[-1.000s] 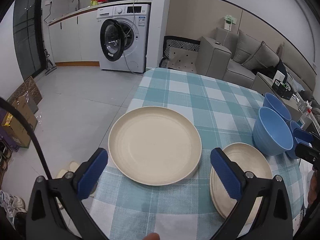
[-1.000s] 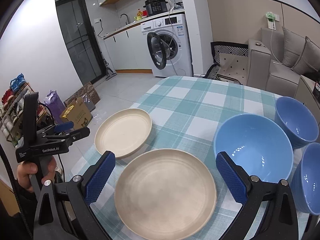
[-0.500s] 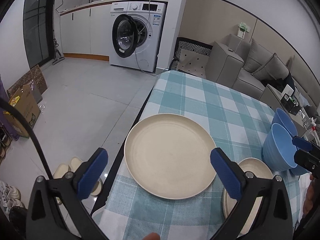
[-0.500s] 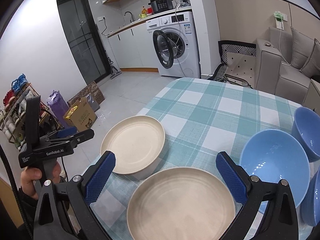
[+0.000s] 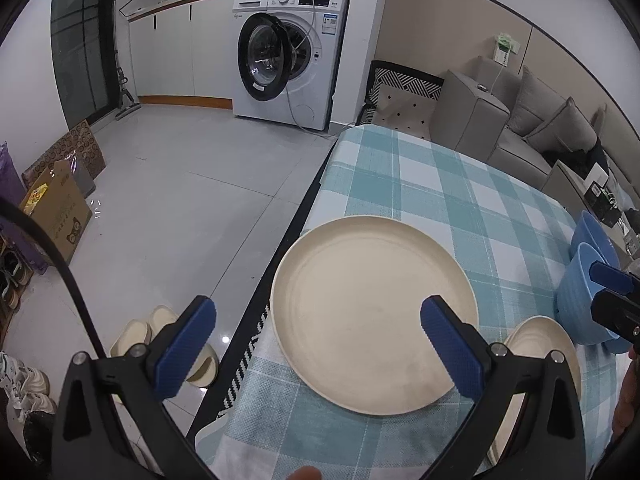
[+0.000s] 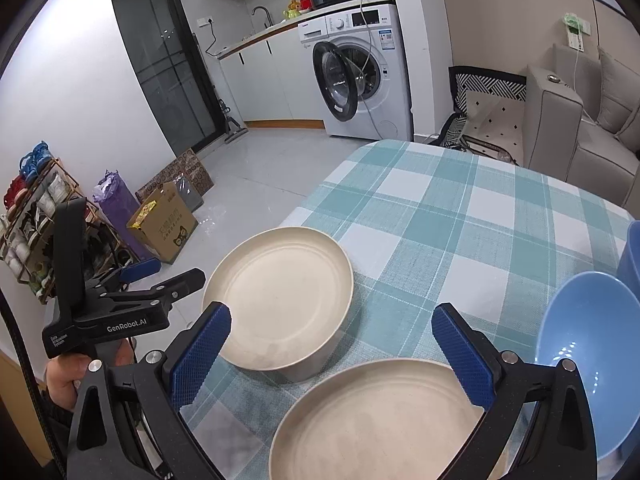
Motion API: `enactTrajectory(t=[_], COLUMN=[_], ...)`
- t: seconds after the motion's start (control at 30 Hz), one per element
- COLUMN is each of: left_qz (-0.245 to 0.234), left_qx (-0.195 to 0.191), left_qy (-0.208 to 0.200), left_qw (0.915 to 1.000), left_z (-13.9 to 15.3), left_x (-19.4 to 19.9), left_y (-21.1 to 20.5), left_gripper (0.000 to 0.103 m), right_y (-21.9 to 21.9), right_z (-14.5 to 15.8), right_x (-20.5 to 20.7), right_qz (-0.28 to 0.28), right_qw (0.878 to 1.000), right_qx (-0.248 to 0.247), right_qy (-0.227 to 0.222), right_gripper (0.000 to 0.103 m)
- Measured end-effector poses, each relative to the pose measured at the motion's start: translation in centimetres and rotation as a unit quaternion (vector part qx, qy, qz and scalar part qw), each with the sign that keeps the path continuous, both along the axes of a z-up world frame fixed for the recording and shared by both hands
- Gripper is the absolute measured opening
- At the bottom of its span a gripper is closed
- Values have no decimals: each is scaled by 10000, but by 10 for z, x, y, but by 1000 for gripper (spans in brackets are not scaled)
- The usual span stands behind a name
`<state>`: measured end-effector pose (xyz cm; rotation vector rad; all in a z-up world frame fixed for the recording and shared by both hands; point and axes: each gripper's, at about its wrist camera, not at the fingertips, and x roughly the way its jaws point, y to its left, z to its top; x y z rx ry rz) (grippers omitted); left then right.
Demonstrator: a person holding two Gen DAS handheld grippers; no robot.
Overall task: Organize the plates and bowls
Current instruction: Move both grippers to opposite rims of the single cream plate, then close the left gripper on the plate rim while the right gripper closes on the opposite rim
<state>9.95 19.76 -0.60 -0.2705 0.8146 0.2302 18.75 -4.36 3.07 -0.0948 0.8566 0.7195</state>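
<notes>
**Checked counter, two cream plates to stack**

On the checked counter [image 5: 440, 184], the left cream plate [image 5: 372, 316] sits centre frame near the edge. The left tool [image 5: 316, 328] hovers spread wide; it should probably close on the rim. The right tool [image 6: 332, 344], also spread, hangs over the second plate [image 6: 376, 420].

Washing machine [image 5: 287, 56] door open; grey sofa [image 5: 532, 128]; tiled floor [image 5: 180, 208]

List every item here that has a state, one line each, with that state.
Left tongs: open, empty.
Right tongs: open, empty.
Far cream plate: upright, empty, on the tablecloth.
Near cream plate: upright, empty.
Blue bowl: upright, empty.
Washing machine door: open.
</notes>
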Motion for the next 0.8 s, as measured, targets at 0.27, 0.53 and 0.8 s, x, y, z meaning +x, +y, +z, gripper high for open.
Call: enactTrajectory(t=[0.27, 0.53, 0.8], left_qz=[83, 69, 34], left_qx=[-117, -224, -351], left_qy=[117, 167, 235], left_qw=[9998, 9996, 9991], left_z=[-16, -27, -39], left_x=[5, 10, 15], left_y=[10, 15, 20], left_gripper=[102, 100, 92], right_y=[15, 32, 43], right_z=[-23, -44, -67], right_x=[15, 27, 37], right_qz=[-31, 40, 64], right_qw=[9996, 9984, 9958], right_qx=[-126, -214, -233], right_qy=[262, 522, 879], right_gripper=[102, 102, 102])
